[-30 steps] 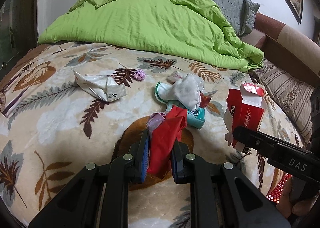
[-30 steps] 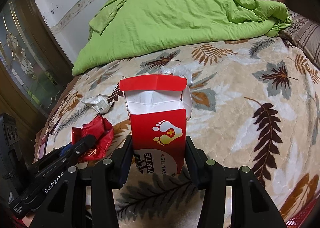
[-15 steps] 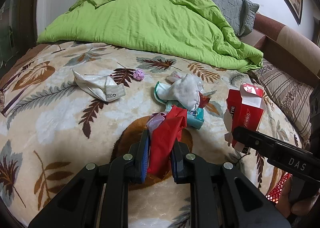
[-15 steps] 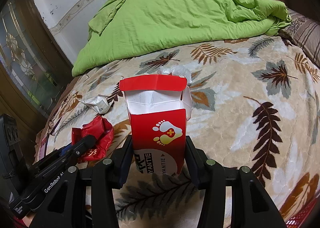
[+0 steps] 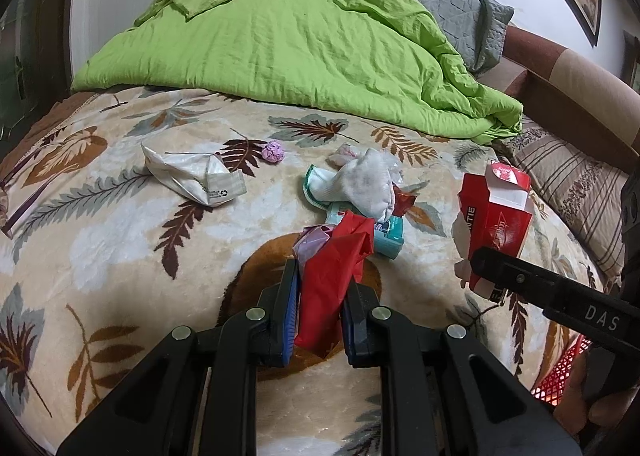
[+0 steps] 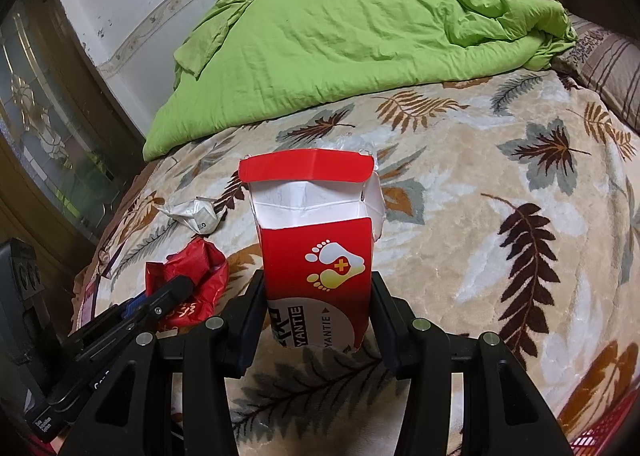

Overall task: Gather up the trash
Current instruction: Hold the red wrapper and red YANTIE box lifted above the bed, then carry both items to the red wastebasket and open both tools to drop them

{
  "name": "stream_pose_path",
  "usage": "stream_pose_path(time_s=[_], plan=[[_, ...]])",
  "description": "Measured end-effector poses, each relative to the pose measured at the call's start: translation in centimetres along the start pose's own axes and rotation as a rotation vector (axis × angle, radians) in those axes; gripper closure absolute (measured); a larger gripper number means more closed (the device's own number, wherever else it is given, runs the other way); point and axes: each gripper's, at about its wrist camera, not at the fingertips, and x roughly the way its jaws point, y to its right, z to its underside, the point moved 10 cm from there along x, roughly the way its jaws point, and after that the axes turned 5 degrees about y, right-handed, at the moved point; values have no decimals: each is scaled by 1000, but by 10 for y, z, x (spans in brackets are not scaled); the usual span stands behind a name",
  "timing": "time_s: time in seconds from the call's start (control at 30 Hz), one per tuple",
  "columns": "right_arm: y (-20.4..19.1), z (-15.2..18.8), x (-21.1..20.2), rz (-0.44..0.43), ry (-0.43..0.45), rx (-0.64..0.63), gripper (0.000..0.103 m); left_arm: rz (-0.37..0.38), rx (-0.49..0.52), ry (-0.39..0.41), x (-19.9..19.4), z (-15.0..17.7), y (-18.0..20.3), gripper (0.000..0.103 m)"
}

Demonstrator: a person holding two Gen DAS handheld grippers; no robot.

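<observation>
Both hands are loaded, so this looks like the middle of the job rather than its start or end. The left gripper [image 5: 319, 308] has its fingers clenched on a crumpled red plastic bag [image 5: 332, 276], which stands up out of the gap between the two blue-lined pads and flops forward past the tips. The right gripper [image 6: 318, 320] has its fingers pressed against the two sides of an opened red cardboard box printed with white and yellow footprints [image 6: 316, 252], held upright by its lower part, its torn lid flap pointing away over the leaf-patterned beige blanket [image 6: 460, 216] on the bed. Plenty is left lying there: a crumpled white plastic pouch [image 5: 192, 178] off to the left, a small pink paper ball [image 5: 273, 151] beyond it, and just ahead of the left fingers a heap with a white sock [image 5: 362, 182], a teal packet [image 5: 386, 234] and a small dark red wrapper [image 5: 403, 200]. A corner of a red mesh basket [image 5: 560, 372] shows low on the right, which I take to be where the trash goes; neither held piece is in it yet.
</observation>
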Motion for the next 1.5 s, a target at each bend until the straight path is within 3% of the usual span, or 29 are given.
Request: stream_pose_path(time_s=[0.87, 1.27, 1.5], plan=[[38, -6, -57, 23, 46, 66, 50, 79, 59, 3, -7, -2, 25, 85], [89, 15, -128, 86, 63, 147, 50, 302, 164, -41, -30, 9, 120, 85], [160, 56, -200, 217, 70, 286, 50, 521, 273, -127, -53, 36, 217, 85]])
